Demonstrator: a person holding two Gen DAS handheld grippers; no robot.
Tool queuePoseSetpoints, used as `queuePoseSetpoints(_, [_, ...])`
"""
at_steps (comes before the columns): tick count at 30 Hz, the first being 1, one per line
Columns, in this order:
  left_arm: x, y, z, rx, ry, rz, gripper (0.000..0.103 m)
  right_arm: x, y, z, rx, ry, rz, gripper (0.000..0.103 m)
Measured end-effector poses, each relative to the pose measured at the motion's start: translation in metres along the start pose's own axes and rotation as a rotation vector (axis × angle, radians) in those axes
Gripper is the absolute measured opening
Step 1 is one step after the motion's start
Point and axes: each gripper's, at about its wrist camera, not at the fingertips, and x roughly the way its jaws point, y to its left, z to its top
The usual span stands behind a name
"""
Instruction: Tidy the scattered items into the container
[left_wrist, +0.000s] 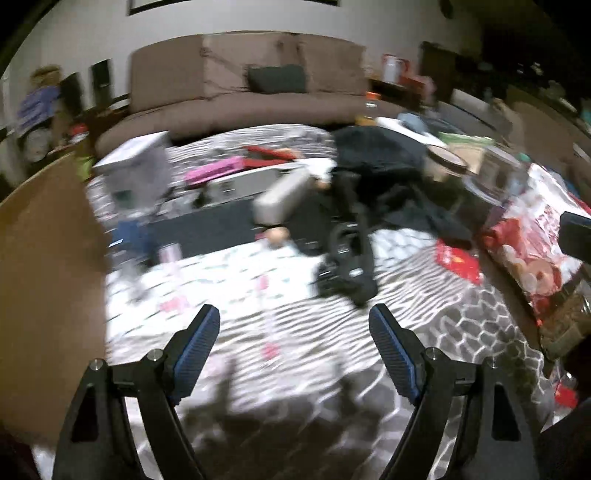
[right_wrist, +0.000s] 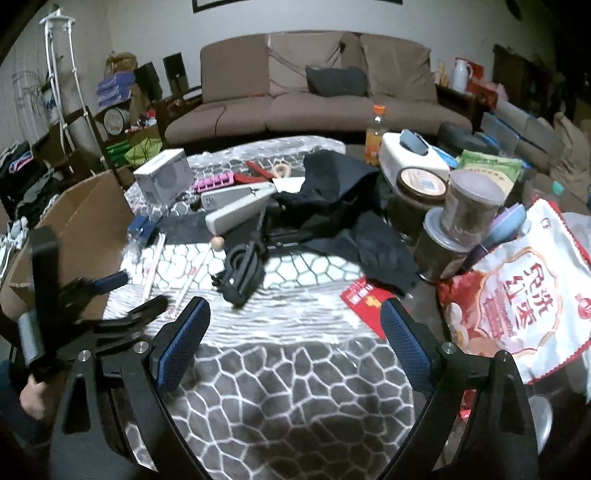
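Observation:
A cardboard box (right_wrist: 85, 229) stands at the table's left edge; it also shows in the left wrist view (left_wrist: 48, 236). Scattered on the patterned table are a black clip tool (right_wrist: 242, 271), also in the left wrist view (left_wrist: 345, 258), a grey stapler (right_wrist: 236, 206), a pink strip (right_wrist: 216, 182), a white speaker box (right_wrist: 164, 177), a small blue item (right_wrist: 142, 225) and white sticks (right_wrist: 192, 275). My left gripper (left_wrist: 293, 330) is open and empty above the table; it also shows in the right wrist view (right_wrist: 140, 295). My right gripper (right_wrist: 295, 325) is open and empty.
A black cloth (right_wrist: 343, 206) lies mid-table. Jars (right_wrist: 469, 206), a snack bag (right_wrist: 524, 295), a red card (right_wrist: 369, 304), an orange bottle (right_wrist: 375, 134) and a tissue box (right_wrist: 410, 155) crowd the right. A sofa (right_wrist: 317, 96) stands behind.

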Motion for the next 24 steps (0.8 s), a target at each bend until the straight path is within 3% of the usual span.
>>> queuePoseSetpoints(6, [0.063, -0.033, 0.012, 0.068, 0.026, -0.06, 0.083, -0.004, -0.019, -0.003, 0.033, 0.03, 0.0, 0.093])
queuePoseSetpoints(11, [0.112, -0.032, 0.027, -0.005, 0.112, -0.033, 0.083, -0.006, -0.031, 0.0, 0.065, 0.035, -0.004, 0.093])
queuePoseSetpoints(12, [0.12, -0.028, 0.029, -0.04, 0.131, -0.034, 0.078, -0.005, -0.033, 0.001, 0.07, 0.039, -0.005, 0.093])
queuePoseSetpoints(13, [0.126, -0.024, 0.03, -0.069, 0.152, -0.045, 0.064, -0.004, -0.036, 0.002, 0.079, 0.043, -0.005, 0.093])
queuePoseSetpoints(21, [0.118, -0.028, 0.027, -0.005, 0.172, -0.035, 0.061, 0.01, -0.054, 0.007, 0.156, 0.077, 0.018, 0.093])
queuePoseSetpoints(24, [0.1, -0.031, 0.029, -0.016, 0.192, -0.066, 0.06, 0.014, -0.06, 0.008, 0.198, 0.085, 0.057, 0.093])
